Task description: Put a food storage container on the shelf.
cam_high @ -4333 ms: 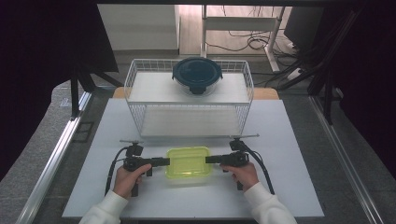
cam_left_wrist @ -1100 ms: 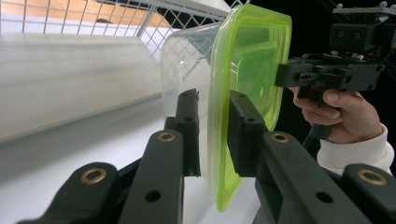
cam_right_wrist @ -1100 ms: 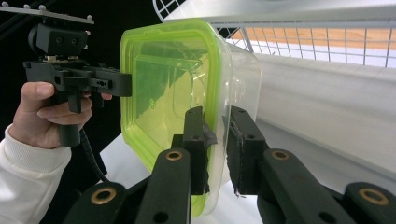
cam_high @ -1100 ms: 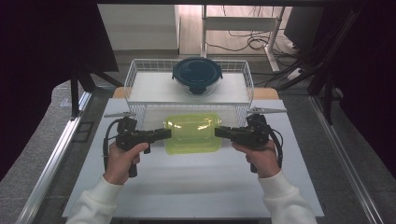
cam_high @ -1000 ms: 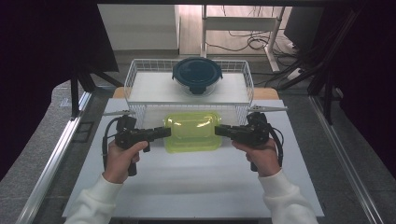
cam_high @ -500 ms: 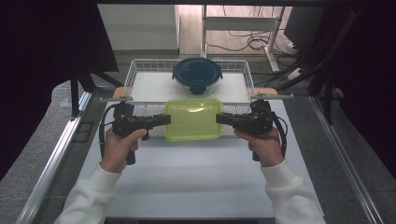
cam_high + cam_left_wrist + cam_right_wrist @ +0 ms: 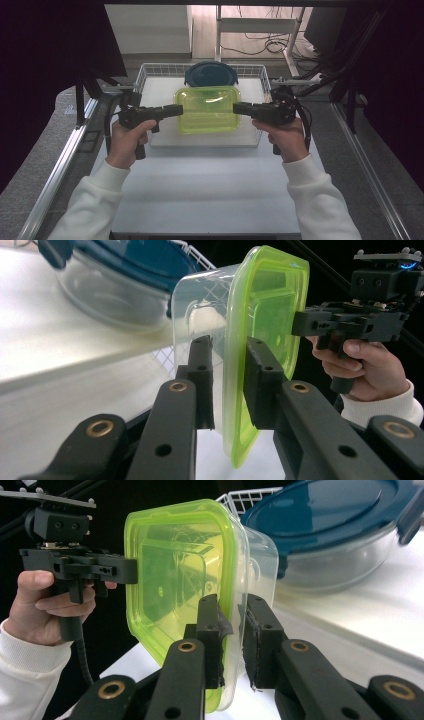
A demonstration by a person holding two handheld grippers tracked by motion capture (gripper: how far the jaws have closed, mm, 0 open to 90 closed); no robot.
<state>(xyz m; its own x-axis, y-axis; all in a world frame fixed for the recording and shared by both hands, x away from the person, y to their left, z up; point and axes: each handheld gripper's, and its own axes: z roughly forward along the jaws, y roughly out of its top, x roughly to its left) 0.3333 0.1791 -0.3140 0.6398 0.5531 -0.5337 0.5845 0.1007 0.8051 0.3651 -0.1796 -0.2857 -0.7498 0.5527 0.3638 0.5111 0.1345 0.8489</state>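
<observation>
A clear container with a yellow-green lid (image 7: 207, 107) hangs in the air over the front part of the white wire basket (image 7: 143, 75). My left gripper (image 7: 179, 110) is shut on its left rim and my right gripper (image 7: 236, 107) is shut on its right rim. In the left gripper view the left gripper (image 7: 229, 377) pinches the lid edge of the container (image 7: 265, 305), and the right gripper (image 7: 350, 322) shows at the far side. In the right gripper view the right gripper (image 7: 232, 630) clamps the container (image 7: 180, 575) at its rim, with the left gripper (image 7: 80, 562) beyond.
A round glass bowl with a dark blue lid (image 7: 210, 75) sits at the back of the basket, just behind the held container. The basket stands on a white table (image 7: 210, 190), with metal rails (image 7: 65, 160) along both sides.
Both grippers have risen and moved away from the person with the container between them. It has gone from in front of the basket to above the basket's front part.
</observation>
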